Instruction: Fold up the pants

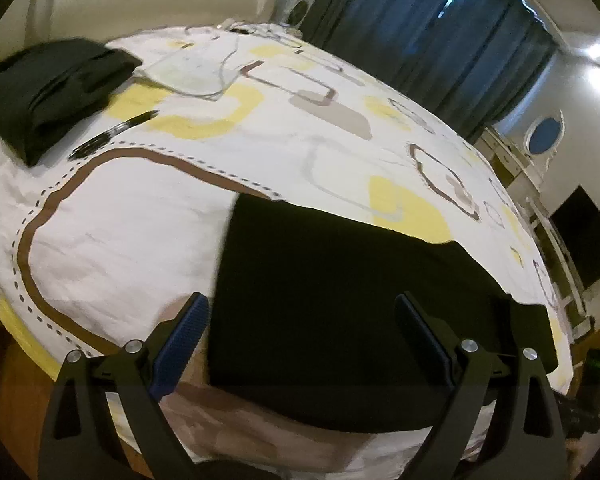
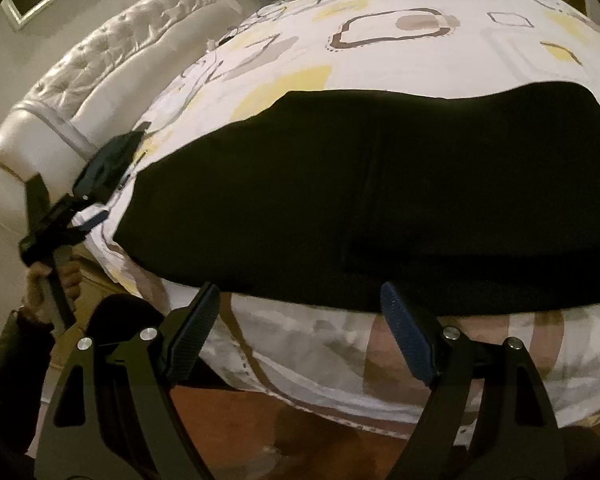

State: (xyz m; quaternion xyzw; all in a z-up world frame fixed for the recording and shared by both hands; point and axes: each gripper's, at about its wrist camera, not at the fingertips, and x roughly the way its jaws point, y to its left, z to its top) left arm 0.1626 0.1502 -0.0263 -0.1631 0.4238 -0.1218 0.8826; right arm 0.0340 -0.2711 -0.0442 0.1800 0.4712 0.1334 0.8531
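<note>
Black pants [image 2: 340, 200] flat across patterned bedspread [image 2: 420, 40]

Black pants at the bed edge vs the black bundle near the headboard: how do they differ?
The pants lie flat and smooth in one wide slab; the bundle is bunched, creased and thicker. The pants sit at the near edge of the bed, the bundle far back beside a pen. Both are black cloth, neither held.

Each claw [image 2: 300, 304] is black — blue ribbed pads, silver screws; dark sleeve [image 2: 8, 344].
</note>
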